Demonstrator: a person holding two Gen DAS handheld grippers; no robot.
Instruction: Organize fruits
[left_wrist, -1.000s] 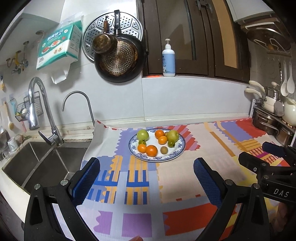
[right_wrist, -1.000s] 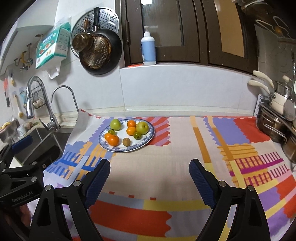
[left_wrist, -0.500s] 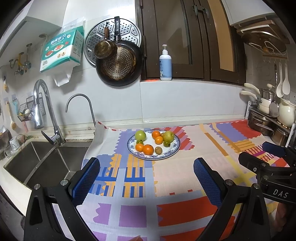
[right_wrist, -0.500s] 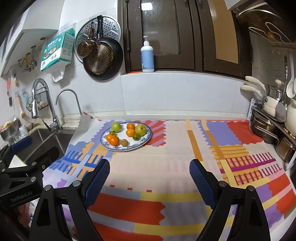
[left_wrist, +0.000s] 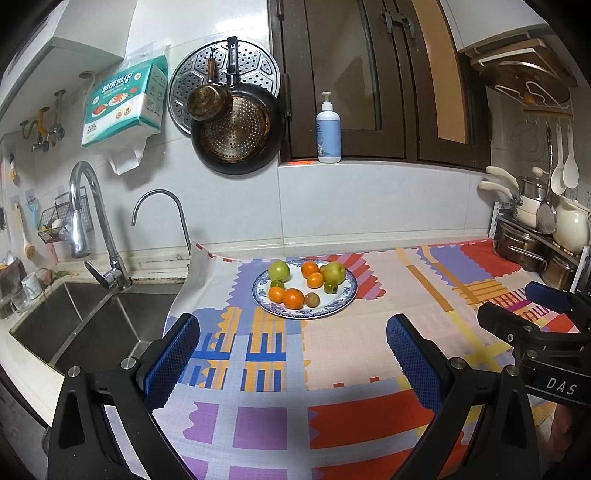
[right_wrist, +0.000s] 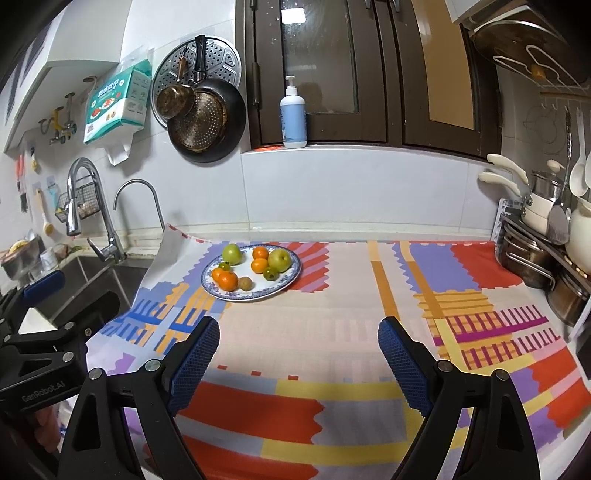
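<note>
With both our left claw (left_wrist: 293, 360) and right claw (right_wrist: 298, 356) spread and empty at frame bottom, a careless reach risks rolling fruits (left_wrist: 293, 298) off the plate (left_wrist: 343, 304).

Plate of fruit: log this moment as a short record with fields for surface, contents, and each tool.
surface: patterned mat on the counter
plate: blue-rimmed plate, right of the sink
contents: two green apples, four oranges, two small green fruits, one brown kiwi
left tool: open, empty, short of the plate
right tool: open, empty, short of the plate
</note>
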